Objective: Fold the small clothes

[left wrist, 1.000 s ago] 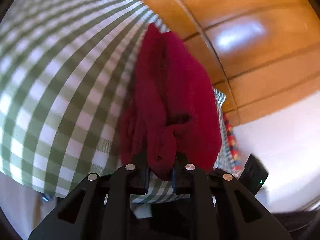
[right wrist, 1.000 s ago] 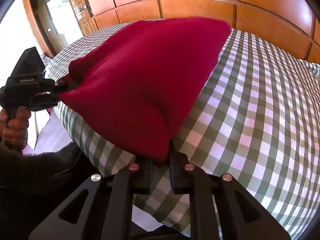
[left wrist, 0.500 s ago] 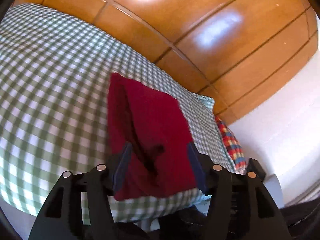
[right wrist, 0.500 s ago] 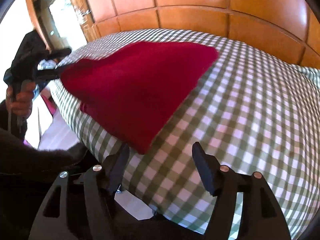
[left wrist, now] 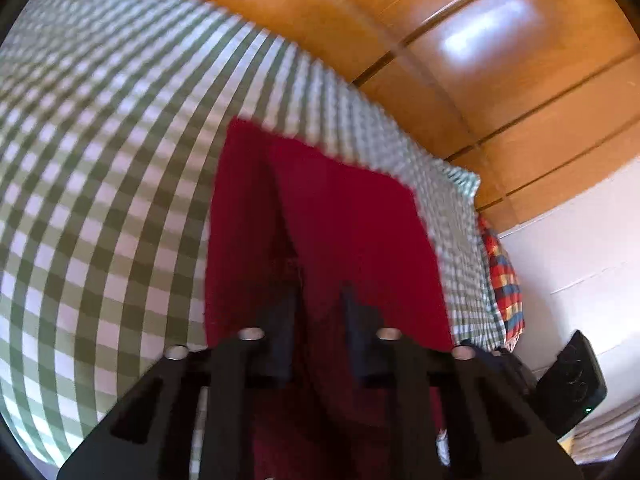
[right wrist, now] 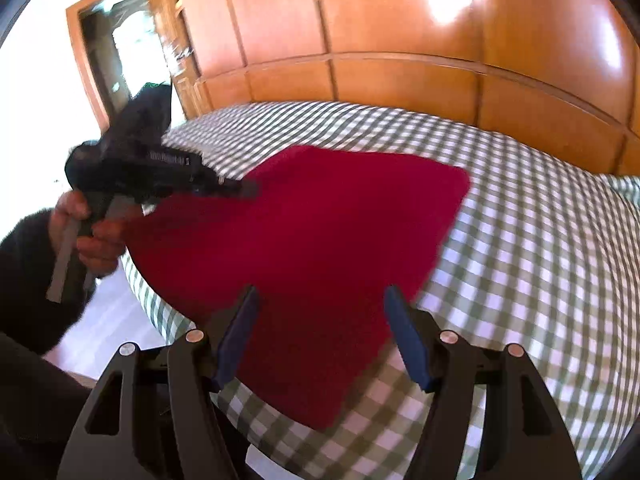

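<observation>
Beyond the right tongs (right wrist: 320, 334) we see checked bed (right wrist: 520, 240) open toward the wooden headboard (right wrist: 400, 92); bed edge runs below-left. Red cloth (right wrist: 304, 248) lies flat there. Right tongs spread, holding nothing. Left tongs (left wrist: 319, 300) have just been closing, nearly together, red cloth between; whether they pinch it, we cannot tell.
</observation>
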Available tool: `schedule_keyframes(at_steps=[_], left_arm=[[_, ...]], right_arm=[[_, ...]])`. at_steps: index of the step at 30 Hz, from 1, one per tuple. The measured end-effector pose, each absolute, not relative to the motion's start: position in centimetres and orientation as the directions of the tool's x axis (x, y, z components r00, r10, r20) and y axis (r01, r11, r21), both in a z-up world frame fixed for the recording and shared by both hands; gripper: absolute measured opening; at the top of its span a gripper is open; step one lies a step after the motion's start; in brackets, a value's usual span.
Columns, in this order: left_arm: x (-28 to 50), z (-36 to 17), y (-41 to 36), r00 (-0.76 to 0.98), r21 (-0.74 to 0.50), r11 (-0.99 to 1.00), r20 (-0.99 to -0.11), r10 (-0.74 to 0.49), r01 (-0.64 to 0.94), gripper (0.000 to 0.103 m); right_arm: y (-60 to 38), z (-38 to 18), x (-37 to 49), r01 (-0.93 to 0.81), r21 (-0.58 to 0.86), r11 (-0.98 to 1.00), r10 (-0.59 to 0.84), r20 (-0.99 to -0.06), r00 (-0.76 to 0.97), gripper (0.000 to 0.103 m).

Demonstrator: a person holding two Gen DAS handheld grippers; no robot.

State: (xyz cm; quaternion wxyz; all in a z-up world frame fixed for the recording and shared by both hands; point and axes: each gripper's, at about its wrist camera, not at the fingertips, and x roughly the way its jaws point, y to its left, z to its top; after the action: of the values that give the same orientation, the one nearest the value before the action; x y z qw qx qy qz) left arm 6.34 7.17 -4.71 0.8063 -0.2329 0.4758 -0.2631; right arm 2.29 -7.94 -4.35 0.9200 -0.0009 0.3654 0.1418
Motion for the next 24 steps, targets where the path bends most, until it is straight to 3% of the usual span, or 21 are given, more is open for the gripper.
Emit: schedule_keyframes(at_steps=[4, 6, 9, 14, 18, 24], left_arm=[[3.3, -1.8, 8.3, 0.538, -0.593, 0.754, -0.553, -0.636, 0.281, 0.014], [3.0, -2.7, 8.8, 0.556, -0.556, 0.793, -0.588, -0.587, 0.249, 0.014], [4.3, -6.8, 8.5, 0.516, -0.460, 0.873, -0.715, -0.472, 0.160, 0.014], [4.5, -8.0, 8.2, 0.529, -0.456, 0.882, -0.723, -0.444, 0.117, 0.014], [3.5, -5.1, 7.2, 0.580, -0.369, 0.920, -0.724, -0.373, 0.131, 0.016], [1.0, -0.7, 4.9, 0.698, -0.250, 0.947, -0.642, -0.318, 0.201, 0.016]], right_arm=[[-6.9, -5.0, 1.9, -0.274, 0.111, 0.955, 0.278, -0.659, 0.699, 0.070], [-6.3, -5.5, 1.8, -0.284, 0.113, 0.952, 0.286, -0.656, 0.698, 0.073], [-4.5, -6.6, 1.9, -0.306, 0.051, 0.951, 0.262, -0.663, 0.702, 0.076], [-2.7, -7.8, 1.9, -0.314, -0.059, 0.948, 0.193, -0.676, 0.711, 0.084], [-3.7, -7.1, 2.1, -0.321, -0.015, 0.947, 0.224, -0.686, 0.693, 0.084], [-7.2, -4.2, 2.3, -0.310, 0.121, 0.943, 0.305, -0.684, 0.663, 0.084]])
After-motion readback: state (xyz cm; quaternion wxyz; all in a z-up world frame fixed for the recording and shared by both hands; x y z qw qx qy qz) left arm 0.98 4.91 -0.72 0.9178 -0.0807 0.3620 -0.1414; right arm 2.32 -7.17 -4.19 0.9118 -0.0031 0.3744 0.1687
